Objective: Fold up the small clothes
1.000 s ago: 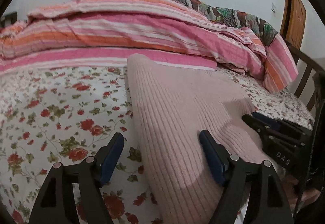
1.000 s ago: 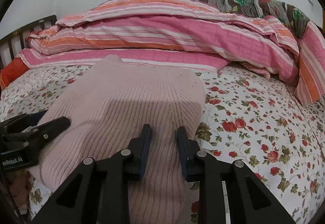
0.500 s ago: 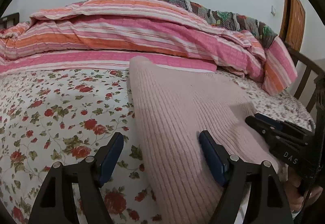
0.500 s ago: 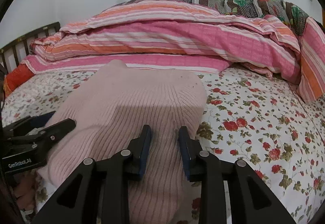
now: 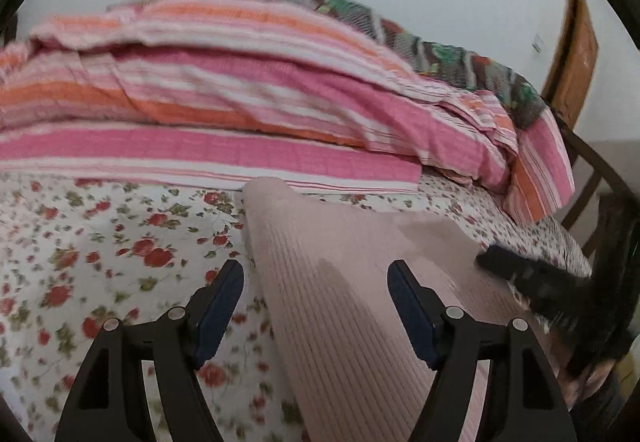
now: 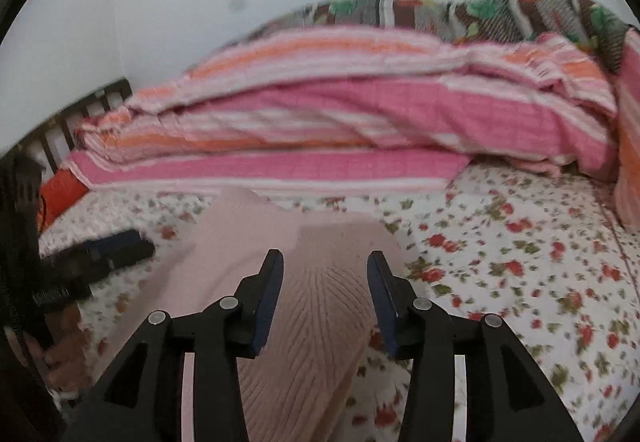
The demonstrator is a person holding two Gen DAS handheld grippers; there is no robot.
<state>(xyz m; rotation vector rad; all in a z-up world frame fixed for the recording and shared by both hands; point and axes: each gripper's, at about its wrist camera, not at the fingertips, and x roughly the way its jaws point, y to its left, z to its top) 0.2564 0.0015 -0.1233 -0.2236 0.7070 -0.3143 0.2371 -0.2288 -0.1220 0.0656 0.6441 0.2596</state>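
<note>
Sweater [image 5: 352, 282] near edge hidden behind blurred left tool [image 5: 316, 306].

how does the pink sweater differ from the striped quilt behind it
The pink sweater is one pale, plain colour with fine ribs; the striped quilt carries bold pink, orange and white bands. The sweater lies low and flat on the floral sheet; the quilt is heaped high along the far side. Both are soft fabric resting on the bed.

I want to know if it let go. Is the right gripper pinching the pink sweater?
Apart. In the right wrist view, the right gripper is opening, with gaps between both pads and the pink sweater below.
</note>
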